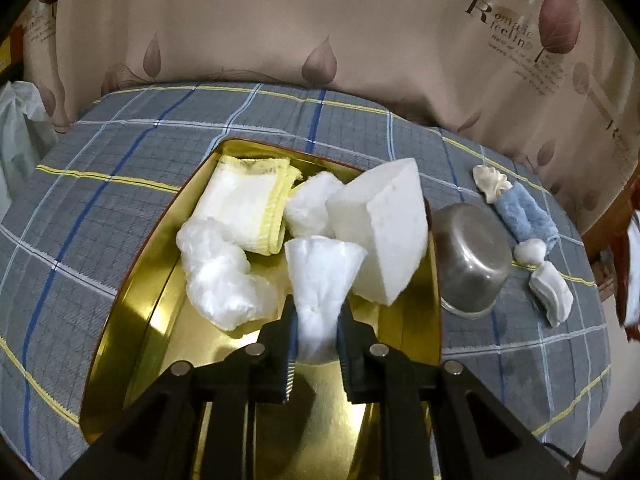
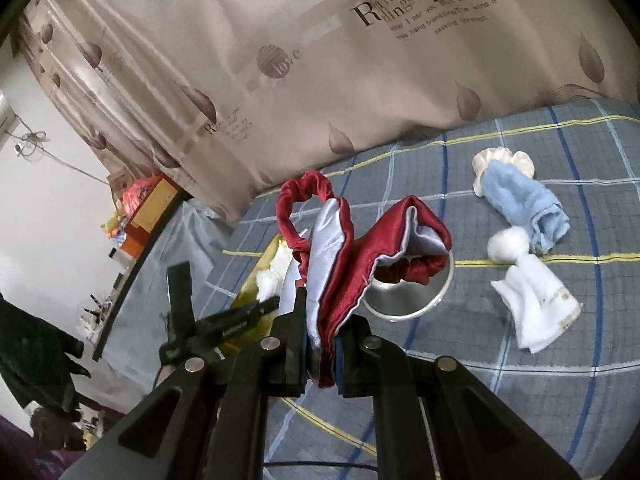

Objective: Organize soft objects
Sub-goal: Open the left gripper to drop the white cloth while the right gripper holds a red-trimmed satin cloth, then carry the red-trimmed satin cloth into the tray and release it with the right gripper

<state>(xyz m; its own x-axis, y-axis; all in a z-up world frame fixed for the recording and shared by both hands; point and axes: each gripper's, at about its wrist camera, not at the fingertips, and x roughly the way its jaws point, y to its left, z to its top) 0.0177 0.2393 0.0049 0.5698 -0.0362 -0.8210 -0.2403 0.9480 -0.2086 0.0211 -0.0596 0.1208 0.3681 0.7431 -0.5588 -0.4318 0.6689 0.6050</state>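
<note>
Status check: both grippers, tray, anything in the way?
Left gripper shut on white cloth wad over gold tray. Right gripper shut on red satin cloth. Steel bowl beside tray.

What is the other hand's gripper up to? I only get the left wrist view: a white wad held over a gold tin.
Observer: The right gripper is shut on a red satin cloth with a pale lining.
Operator: Where is that cloth?
Observer: In the right wrist view it hangs in front of the steel bowl and hides part of it.
Operator: Anything else?
Observer: The white towel bears gold lettering.
</note>
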